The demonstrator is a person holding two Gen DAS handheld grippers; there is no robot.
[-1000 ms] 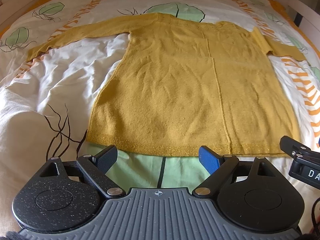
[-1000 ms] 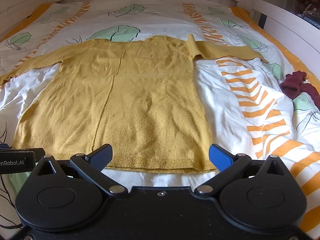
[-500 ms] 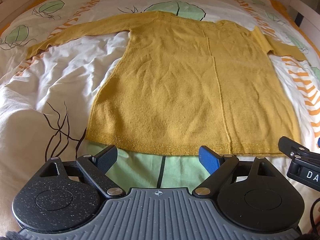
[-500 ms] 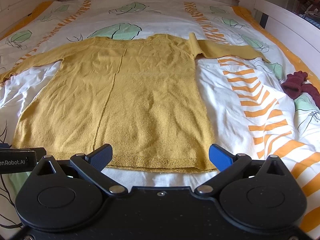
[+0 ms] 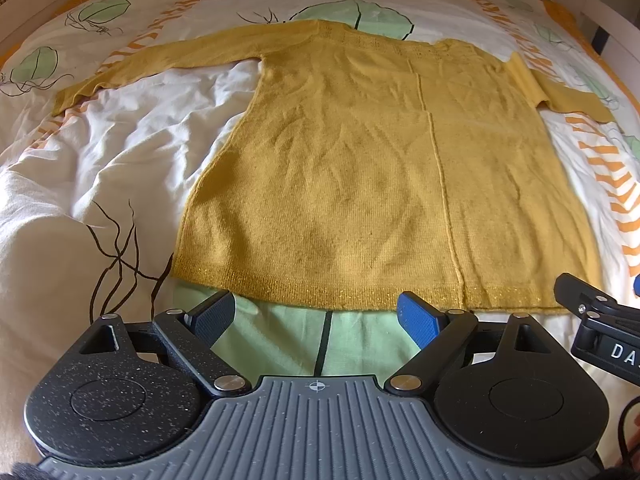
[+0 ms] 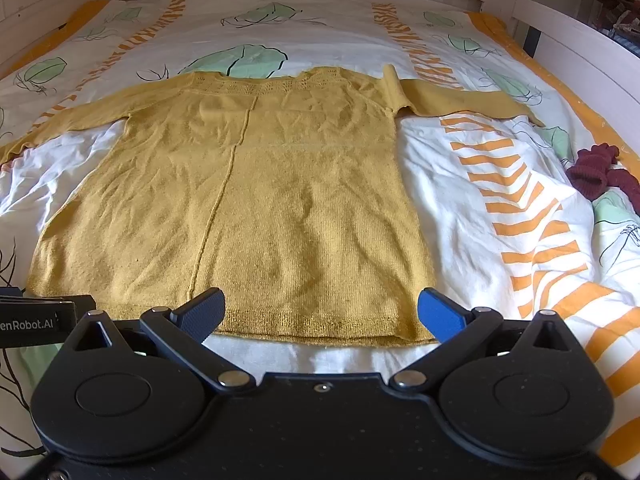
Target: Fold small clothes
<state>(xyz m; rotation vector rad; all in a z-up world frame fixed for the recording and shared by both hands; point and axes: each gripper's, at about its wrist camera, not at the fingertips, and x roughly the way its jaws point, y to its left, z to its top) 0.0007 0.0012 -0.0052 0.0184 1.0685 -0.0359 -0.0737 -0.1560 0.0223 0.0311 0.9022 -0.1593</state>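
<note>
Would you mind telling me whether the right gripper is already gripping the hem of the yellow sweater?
No, the right gripper is open just short of the yellow sweater, with nothing between its pads.

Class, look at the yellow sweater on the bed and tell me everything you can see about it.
The yellow sweater is a mustard knit, lying flat and unfolded on the patterned bedcover, neckline at the far end. Both long sleeves are spread sideways; the one on the right of the picture is creased near the shoulder. A patterned band crosses the yoke, a raised seam runs down the body, and the hem is ribbed. The fabric is lightly wrinkled. Nothing grips it: both grippers hover open at the hem.
</note>
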